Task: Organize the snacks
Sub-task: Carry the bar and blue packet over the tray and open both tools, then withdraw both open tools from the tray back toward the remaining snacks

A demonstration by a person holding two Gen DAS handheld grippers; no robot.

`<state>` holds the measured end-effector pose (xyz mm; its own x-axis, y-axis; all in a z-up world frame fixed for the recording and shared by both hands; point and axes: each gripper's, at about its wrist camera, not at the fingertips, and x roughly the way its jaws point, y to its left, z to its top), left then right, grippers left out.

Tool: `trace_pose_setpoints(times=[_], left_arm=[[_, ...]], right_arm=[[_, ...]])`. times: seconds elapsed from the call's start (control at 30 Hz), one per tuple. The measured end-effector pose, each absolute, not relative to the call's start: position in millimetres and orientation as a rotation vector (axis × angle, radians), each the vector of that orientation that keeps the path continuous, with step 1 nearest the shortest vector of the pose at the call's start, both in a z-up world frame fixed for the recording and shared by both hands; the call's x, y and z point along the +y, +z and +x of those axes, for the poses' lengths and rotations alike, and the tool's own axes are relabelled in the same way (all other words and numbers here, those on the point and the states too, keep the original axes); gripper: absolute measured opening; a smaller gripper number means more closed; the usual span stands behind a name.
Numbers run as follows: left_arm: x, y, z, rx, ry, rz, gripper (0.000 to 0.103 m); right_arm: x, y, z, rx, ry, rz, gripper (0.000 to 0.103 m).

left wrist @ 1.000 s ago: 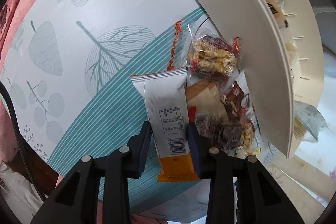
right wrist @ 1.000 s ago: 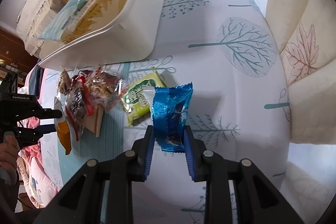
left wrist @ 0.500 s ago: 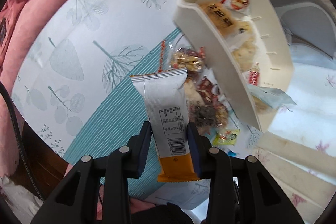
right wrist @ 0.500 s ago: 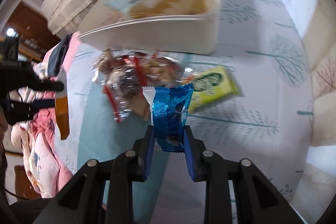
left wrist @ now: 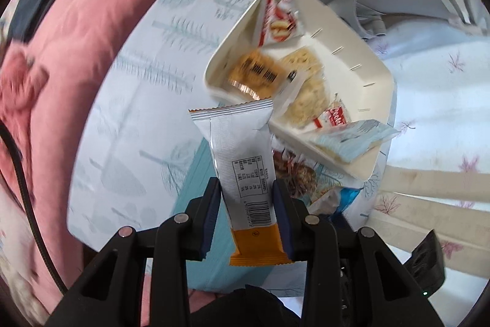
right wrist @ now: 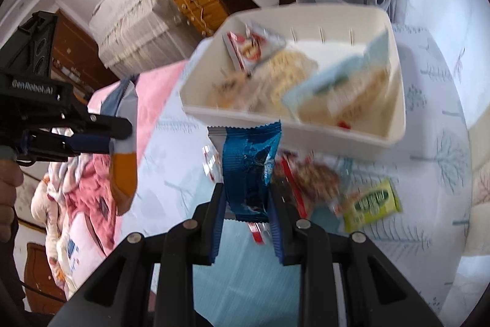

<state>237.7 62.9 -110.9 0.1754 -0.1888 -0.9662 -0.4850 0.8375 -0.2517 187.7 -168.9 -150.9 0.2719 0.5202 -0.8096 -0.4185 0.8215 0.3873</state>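
The silver and orange snack bar stands in the middle of the left wrist frame, pinched across its lower half by the left tool. It looks light, thin and slippery, so this flat-side hold seems right. The blue foil packet, soft and crinkly, is pinched by the right tool. The white bin with other snacks lies beyond, upper right, on the bed sheet.

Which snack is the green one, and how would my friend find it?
Start at the big white bin on the tree-print cloth. Just in front of it lies a loose pile of snacks; the green packet sits at its right edge. It's the only flat, lime-green wrapper there; its neighbours are red and clear.
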Motion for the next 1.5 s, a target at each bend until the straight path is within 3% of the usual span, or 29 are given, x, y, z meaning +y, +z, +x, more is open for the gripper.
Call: trace_pose_setpoints(times=[0.57,0.67,0.7,0.73,0.77,0.8,1.5], left_arm=[[53.7,-89.9,331.5,1.327,0.049,-0.371,0.034],[49.5,-92.9,341.9,1.310,-0.007,-0.359,0.049],[48.0,-93.6,343.2,1.303,-0.017,-0.349,0.065],[46.9,-94.1,343.1,1.297,-0.010,-0.334,0.071],[45.7,-94.1,342.6,1.293,-0.008,-0.325,0.071],[44.8,-94.9,342.0,1.291,-0.010,-0.312,0.071],[42.3,-112.2,258.3,1.308,0.054,-0.347,0.071]], right_arm=[[-151.8,-122.9,247.0,0.995,0.440,0.260,0.027],[-155.9,-126.3,251.4,0.993,0.386,0.284,0.031],[-156.7,-128.1,252.3,1.004,0.377,0.290,0.035],[-158.4,-131.3,252.8,1.026,0.362,0.301,0.049],[-160.6,-132.8,252.2,1.029,0.355,0.312,0.058],[-163.0,-133.9,251.0,1.026,0.349,0.321,0.059],[-214.0,-146.3,189.5,1.102,0.337,0.337,0.062]])
